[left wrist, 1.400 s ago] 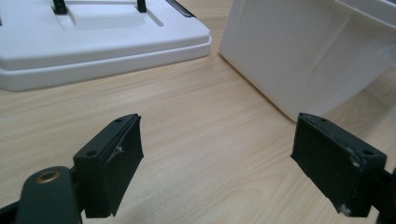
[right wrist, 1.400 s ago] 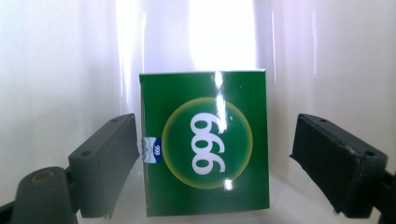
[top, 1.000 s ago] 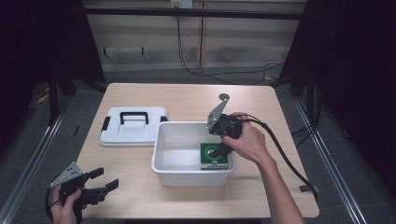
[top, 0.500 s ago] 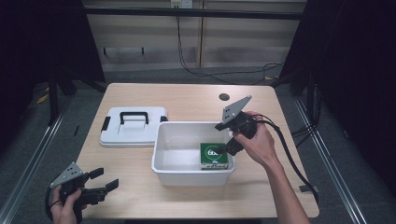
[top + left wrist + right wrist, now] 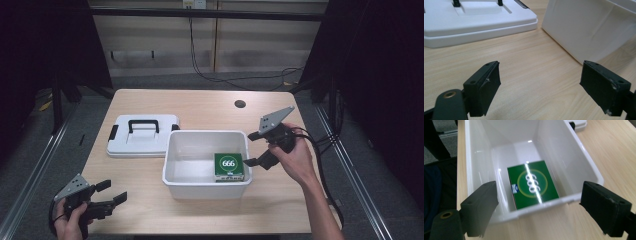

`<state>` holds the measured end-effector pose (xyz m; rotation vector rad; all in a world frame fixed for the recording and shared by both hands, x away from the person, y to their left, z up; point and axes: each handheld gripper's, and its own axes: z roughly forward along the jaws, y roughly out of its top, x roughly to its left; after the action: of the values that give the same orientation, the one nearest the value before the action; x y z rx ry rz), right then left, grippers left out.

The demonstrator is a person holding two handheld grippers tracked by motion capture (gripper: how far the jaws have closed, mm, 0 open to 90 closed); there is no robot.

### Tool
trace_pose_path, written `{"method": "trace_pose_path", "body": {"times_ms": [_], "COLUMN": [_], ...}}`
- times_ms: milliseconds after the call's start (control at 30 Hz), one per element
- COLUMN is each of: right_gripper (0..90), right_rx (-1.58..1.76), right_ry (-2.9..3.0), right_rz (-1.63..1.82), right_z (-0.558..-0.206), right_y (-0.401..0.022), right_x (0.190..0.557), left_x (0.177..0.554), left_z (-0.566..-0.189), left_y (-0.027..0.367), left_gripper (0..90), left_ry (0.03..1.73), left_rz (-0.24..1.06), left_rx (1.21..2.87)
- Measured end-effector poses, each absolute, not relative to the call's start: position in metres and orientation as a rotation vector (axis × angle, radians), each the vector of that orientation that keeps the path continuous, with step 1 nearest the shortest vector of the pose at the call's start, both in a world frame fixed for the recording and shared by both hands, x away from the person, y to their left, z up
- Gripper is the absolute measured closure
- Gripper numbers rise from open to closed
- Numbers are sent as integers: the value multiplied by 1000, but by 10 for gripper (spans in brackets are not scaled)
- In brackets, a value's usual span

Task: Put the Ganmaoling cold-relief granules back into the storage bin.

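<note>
Pulling back from over the white bin, the right gripper is now hovering just off the bin's right end with its fingers spread wide and holding nothing. Lying flat on the bin's floor, toward that same end, is the green box marked 666. At the near left corner of the desk the left gripper is sitting low, fingers also spread and empty. Beside the bin is lying the white lid.

A flat white plastic lid with a black handle lies near the left edge of the light wooden tabletop.
</note>
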<state>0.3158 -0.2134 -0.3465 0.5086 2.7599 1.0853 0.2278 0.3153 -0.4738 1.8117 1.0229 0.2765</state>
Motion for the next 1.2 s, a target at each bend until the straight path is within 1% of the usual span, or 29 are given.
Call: {"method": "trace_pose_path", "body": {"times_ms": [100, 367, 567, 867, 1200], "right_gripper": [134, 134, 134, 138, 135], "right_rx": [544, 599, 734, 912, 1087], "right_ry": [2734, 2720, 2612, 2518, 2437], "right_rz": [1083, 1096, 1076, 1081, 1080], "right_z": [-349, -357, -367, -400, -447], "right_y": [-229, -248, -266, -295, -327], "right_x": [311, 299, 283, 267, 253], "left_x": [228, 228, 228, 228, 228], "left_z": [-474, -474, -474, -474, -473], "left_y": [315, 315, 315, 316, 315], "left_gripper": [158, 158, 158, 158, 158], "left_ry": [1025, 1026, 1022, 1027, 1014], "left_rz": [277, 279, 279, 277, 277], "left_rx": [1810, 1811, 1811, 1809, 1810]}}
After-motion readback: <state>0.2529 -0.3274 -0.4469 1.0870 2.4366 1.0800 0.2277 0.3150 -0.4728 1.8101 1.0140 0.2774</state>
